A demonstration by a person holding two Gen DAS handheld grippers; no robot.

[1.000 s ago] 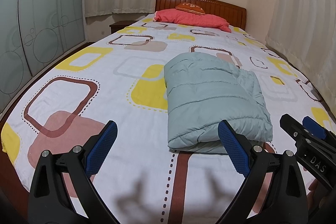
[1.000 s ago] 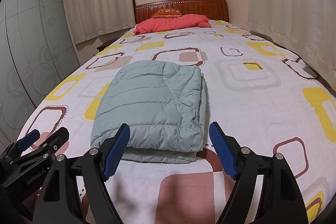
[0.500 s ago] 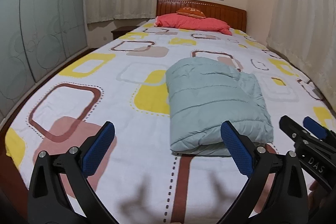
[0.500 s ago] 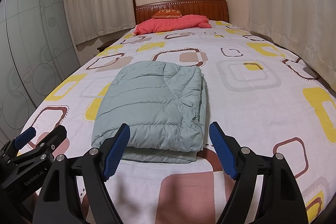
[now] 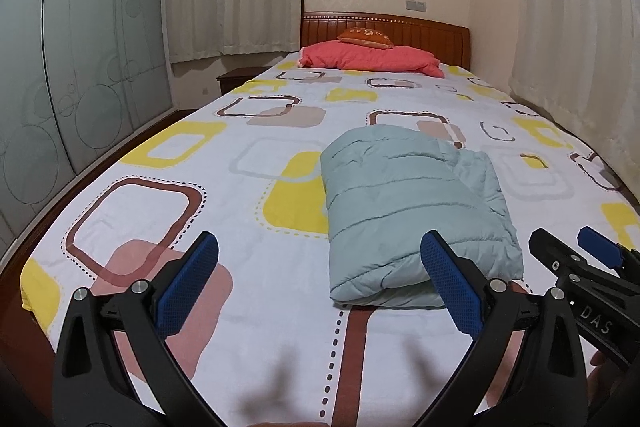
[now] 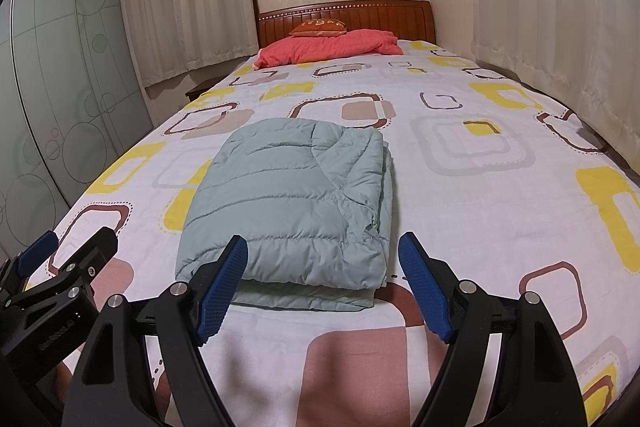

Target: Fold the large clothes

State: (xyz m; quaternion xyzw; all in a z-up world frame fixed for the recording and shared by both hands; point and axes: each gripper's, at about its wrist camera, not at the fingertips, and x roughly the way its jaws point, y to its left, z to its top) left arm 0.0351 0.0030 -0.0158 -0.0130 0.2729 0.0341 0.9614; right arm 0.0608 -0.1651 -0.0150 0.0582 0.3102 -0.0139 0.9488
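A pale green quilted jacket (image 5: 412, 203) (image 6: 296, 203) lies folded into a thick rectangle on the patterned bed sheet (image 5: 168, 195) (image 6: 500, 219). My left gripper (image 5: 320, 283) hovers open near the foot of the bed, left of the jacket's near edge, with nothing between its blue pads. My right gripper (image 6: 324, 279) is open just in front of the jacket's near folded edge, apart from it and empty. Each gripper also shows at the side of the other's view: the right gripper's fingers (image 5: 584, 263) and the left gripper's fingers (image 6: 68, 259).
A red pillow (image 5: 372, 57) (image 6: 328, 47) with a small orange cushion (image 5: 366, 37) lies by the wooden headboard (image 6: 344, 17). Curtains (image 6: 560, 7) hang along the right side, glass wardrobe doors (image 5: 68, 75) stand on the left, and a nightstand (image 5: 238, 79) sits by the bed.
The left wrist view has tipped upward a little, showing more wall and ceiling. The jacket and the right gripper have not moved.
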